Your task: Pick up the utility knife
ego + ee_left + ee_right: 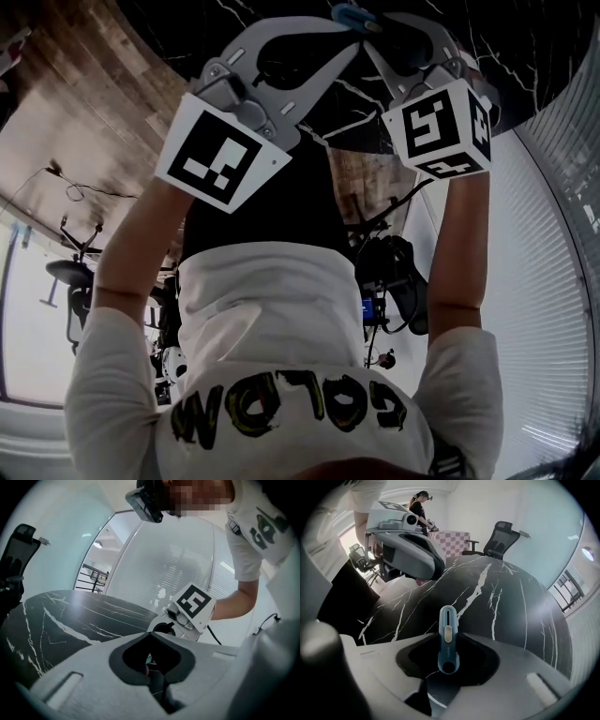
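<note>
**We are straddling the knife with the right gripper.**

We are holding the right gripper (449, 637) over the black table (506, 602), its jaws standing apart with the blue knife (448, 641) in the gap between them. As far as we can judge, the pads are not yet pressing on it. The knife's long axis is running near to far, in line with the jaws, its holed butt sitting inside the notch and its far end reaching past the tips. The right gripper is thus much the nearer, and the coming move, in our judgement, is calling only for a squeeze across the knife's narrow width. The left gripper (151, 634) is hovering off to the left, jaws together on nothing.
</note>
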A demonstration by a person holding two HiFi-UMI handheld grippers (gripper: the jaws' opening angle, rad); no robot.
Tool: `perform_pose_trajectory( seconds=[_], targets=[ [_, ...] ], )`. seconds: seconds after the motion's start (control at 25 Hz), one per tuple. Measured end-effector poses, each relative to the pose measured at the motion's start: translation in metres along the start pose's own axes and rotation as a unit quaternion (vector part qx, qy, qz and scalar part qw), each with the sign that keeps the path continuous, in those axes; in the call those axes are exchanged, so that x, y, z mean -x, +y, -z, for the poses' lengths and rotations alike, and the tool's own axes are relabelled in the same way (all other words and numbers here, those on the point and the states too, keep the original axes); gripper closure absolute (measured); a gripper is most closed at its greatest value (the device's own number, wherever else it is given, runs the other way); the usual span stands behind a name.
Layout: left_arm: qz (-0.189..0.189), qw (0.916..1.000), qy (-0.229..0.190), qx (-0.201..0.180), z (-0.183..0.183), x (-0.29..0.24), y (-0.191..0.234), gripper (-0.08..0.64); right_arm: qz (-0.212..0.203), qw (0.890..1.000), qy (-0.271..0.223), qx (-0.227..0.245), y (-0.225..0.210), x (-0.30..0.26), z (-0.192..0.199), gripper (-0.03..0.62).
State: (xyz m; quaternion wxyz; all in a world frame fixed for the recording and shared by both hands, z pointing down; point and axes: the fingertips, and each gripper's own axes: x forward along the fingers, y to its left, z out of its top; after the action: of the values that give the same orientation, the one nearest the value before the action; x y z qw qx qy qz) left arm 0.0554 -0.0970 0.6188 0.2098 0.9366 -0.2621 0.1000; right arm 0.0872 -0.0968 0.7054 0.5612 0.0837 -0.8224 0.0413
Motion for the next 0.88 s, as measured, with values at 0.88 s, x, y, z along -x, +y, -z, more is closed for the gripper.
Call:
perform_pose_trajectory(
  seconds=[0.88],
  targets=[
    [-0.030,0.9950,-0.091,-0.029,-0.174,0.069,-0.073,0.557,0.182,0.965,-0.154,-0.110,-0.012,0.221,-0.058,0.462]
  ],
)
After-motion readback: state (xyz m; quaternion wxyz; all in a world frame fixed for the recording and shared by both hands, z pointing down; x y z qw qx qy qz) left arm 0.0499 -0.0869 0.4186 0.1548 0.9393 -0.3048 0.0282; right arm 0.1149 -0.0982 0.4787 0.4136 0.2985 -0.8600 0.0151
